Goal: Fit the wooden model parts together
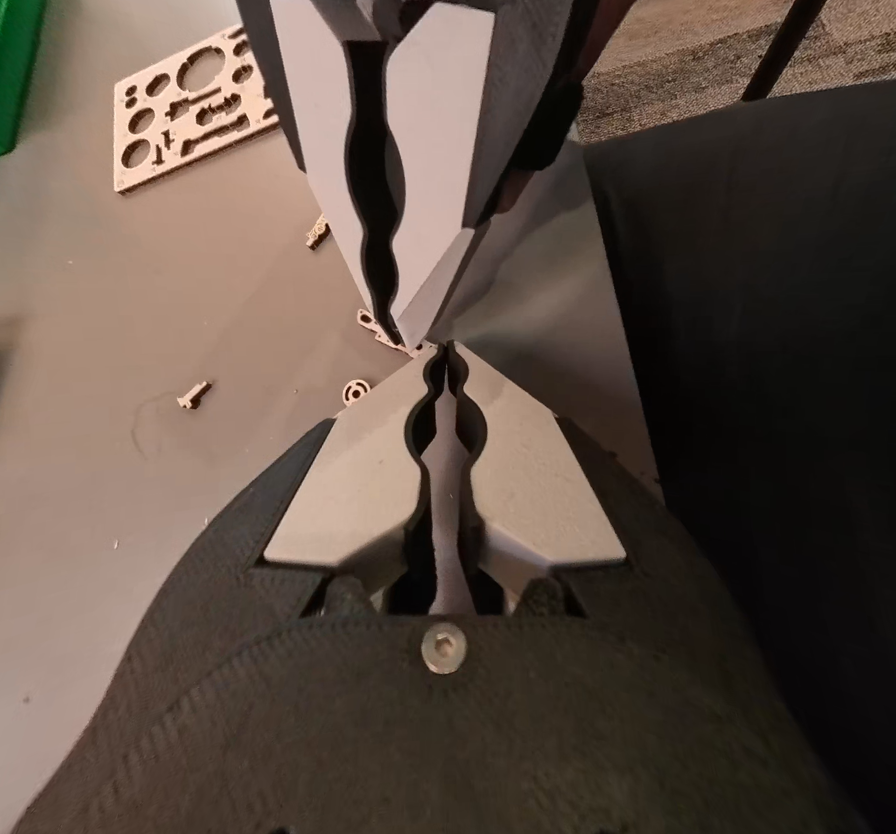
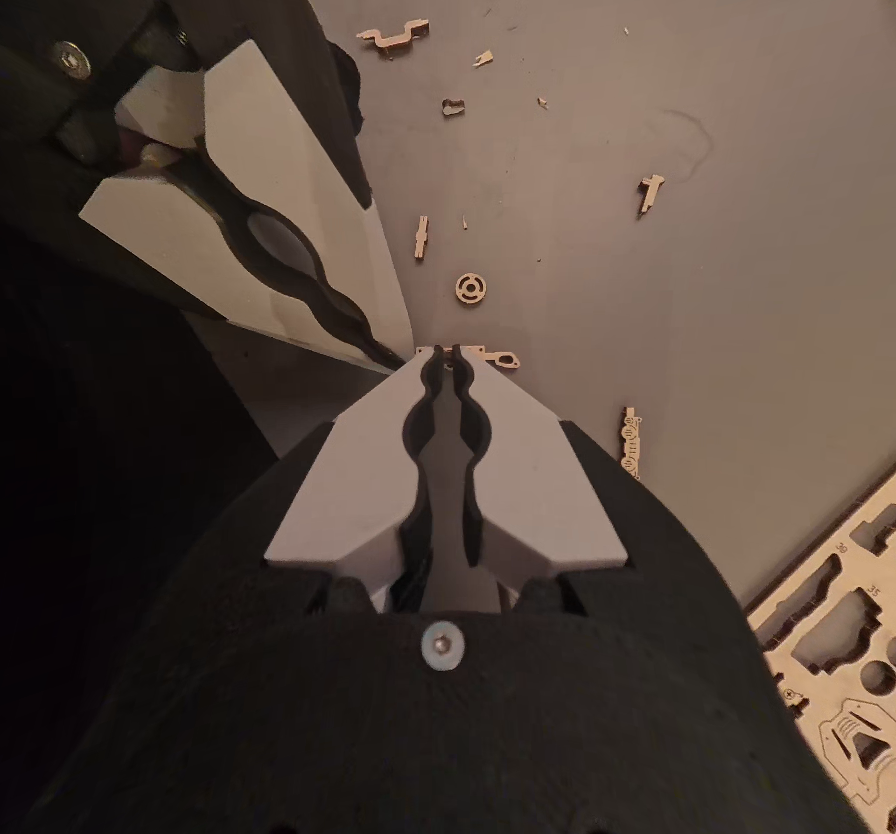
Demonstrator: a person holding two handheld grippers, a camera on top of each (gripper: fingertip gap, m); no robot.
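Two grippers: both point at one spot on the grey table [image 2: 630, 277], tip to tip.
Writing: small printed numbers sit next to some holes in the wooden sheet [image 2: 848, 568] at the near right; no brand can be seen.
Right gripper [image 2: 448, 353]: its jaws are pressed almost together, and the tips pinch a flat wooden part [image 2: 504, 359].
Left gripper [image 1: 446, 350]: its jaws are pressed together too. The tips sit right at the left end of the same part, but I cannot tell if they grip it.
Flat wooden part: it sticks out a little on both sides of the right gripper's tips, more to the right, low over the table.
Loose bits: a small wooden ring [image 2: 471, 288] lies just past the tips, and more tiny pieces lie farther off.
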